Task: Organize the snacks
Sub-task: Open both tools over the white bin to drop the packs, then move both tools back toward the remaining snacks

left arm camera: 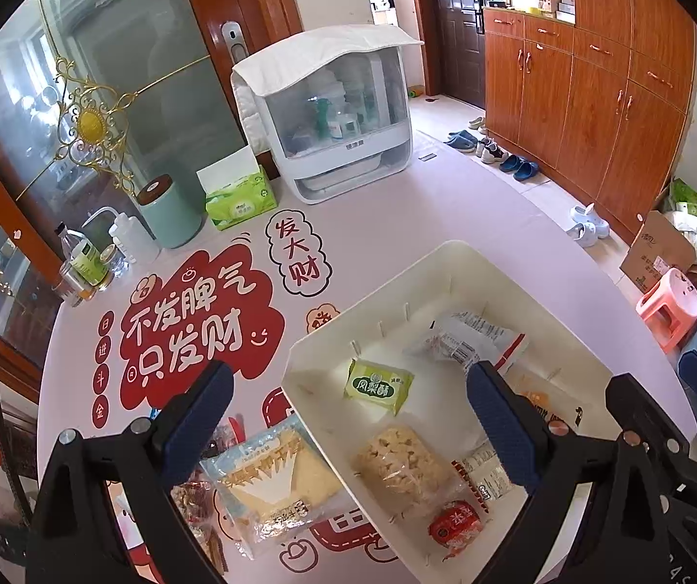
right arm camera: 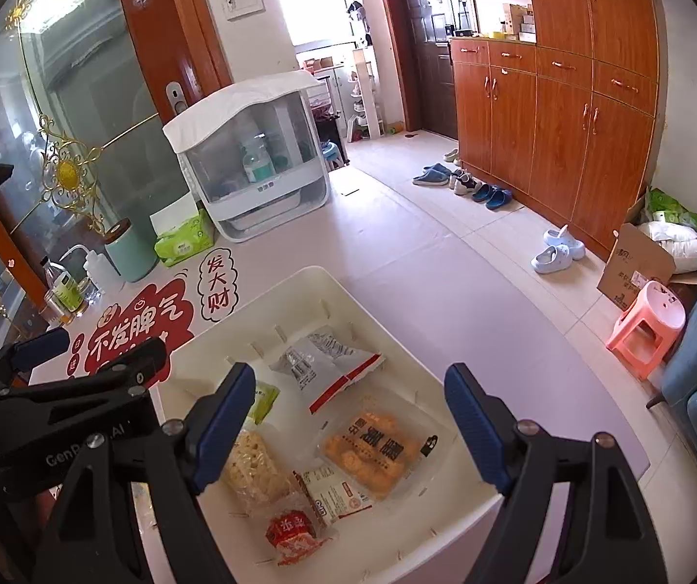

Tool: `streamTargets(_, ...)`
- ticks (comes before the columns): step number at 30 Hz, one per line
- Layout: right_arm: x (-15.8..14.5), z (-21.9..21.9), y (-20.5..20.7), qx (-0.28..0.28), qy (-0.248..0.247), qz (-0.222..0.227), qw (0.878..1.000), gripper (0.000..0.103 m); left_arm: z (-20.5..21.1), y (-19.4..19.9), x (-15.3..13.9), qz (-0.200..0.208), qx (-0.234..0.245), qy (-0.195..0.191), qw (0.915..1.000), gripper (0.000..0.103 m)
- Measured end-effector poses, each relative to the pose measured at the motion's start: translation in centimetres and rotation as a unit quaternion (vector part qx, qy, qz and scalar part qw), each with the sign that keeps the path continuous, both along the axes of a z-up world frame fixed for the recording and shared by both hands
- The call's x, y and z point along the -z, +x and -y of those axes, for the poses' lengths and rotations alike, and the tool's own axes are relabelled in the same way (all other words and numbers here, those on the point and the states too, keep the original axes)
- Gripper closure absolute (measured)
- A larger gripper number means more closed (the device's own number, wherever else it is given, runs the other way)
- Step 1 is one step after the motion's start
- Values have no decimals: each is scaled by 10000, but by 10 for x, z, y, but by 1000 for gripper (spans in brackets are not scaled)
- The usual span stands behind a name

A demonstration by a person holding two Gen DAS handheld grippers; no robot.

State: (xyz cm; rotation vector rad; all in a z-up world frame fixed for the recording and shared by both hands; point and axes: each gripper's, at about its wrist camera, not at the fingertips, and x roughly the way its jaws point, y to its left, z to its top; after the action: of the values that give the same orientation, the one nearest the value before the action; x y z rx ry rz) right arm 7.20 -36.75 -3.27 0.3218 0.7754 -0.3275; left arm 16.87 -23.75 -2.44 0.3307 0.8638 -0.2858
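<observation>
Both tools gape wide and empty: the left tool straddles the white bin's near-left rim, a blue-white cracker pack on the tabletop beneath it; the right tool hovers over binned snacks, an orange pack between its fingers

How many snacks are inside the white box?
6. A grey packet at the back, a green one left, an orange one right, a puffed-rice bar, a white packet and a red one in front. More may hide behind the tools.
</observation>
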Motion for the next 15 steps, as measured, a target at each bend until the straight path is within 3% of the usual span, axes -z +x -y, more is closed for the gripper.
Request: streamTargets(15,-1,-24,-7,-117,-13,-17,9999,22,-31,-12,-5,49,-155,-77,9998,7)
